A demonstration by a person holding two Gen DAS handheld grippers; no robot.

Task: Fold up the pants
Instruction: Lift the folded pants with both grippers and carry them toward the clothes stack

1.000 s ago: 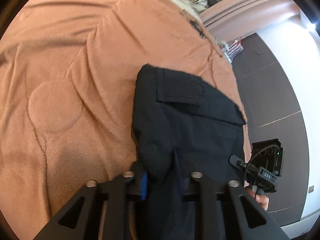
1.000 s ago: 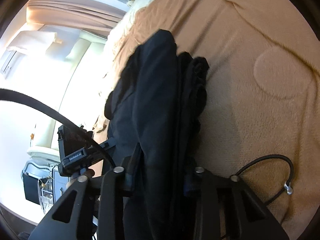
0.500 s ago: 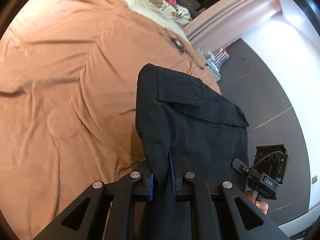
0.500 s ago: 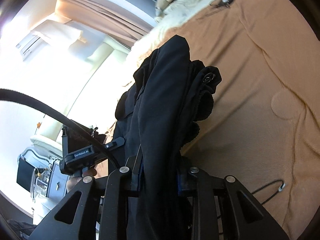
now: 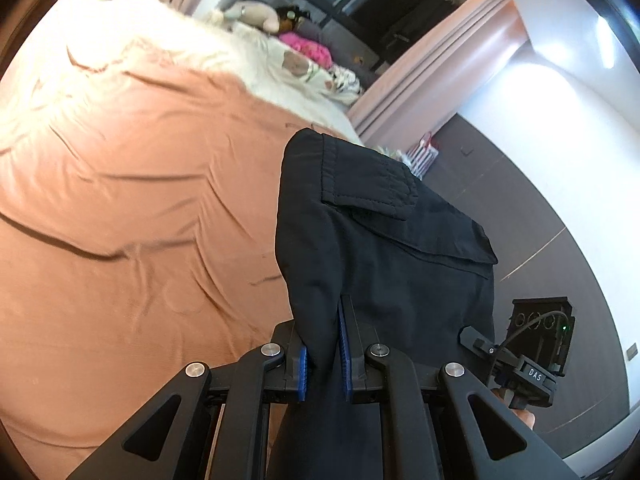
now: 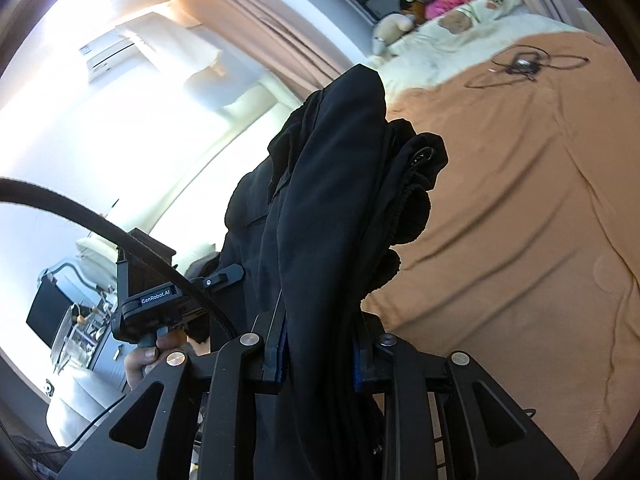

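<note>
Both tools are clamped on the black pants (image 5: 384, 248), which hang in the air above the bed (image 5: 132, 200) rather than lying on it. The left tool (image 5: 323, 354) pinches a thin fold of cloth between its blue pads, with a flapped pocket showing just beyond its tips. The right tool (image 6: 320, 354) is closed on a much thicker bunch, several layers gathered together, with the elastic waistband crumpled to the right of the main fold. Each view shows the other tool off to the side, so the two grips sit apart with cloth spanning between them. The step in hand looks like the lift and shake-out: the garment is raised to let it hang straight before it goes down for folding, and no neat fold is visible yet, so the task seems to be at an early stage. The next move probably calls for drawing the two grips apart to take the slack out, then lowering the pants onto the open stretch of orange bedspread so the legs lie flat and aligned. The bunched side may need regripping, since a thick wad will not lay out smoothly.
</note>
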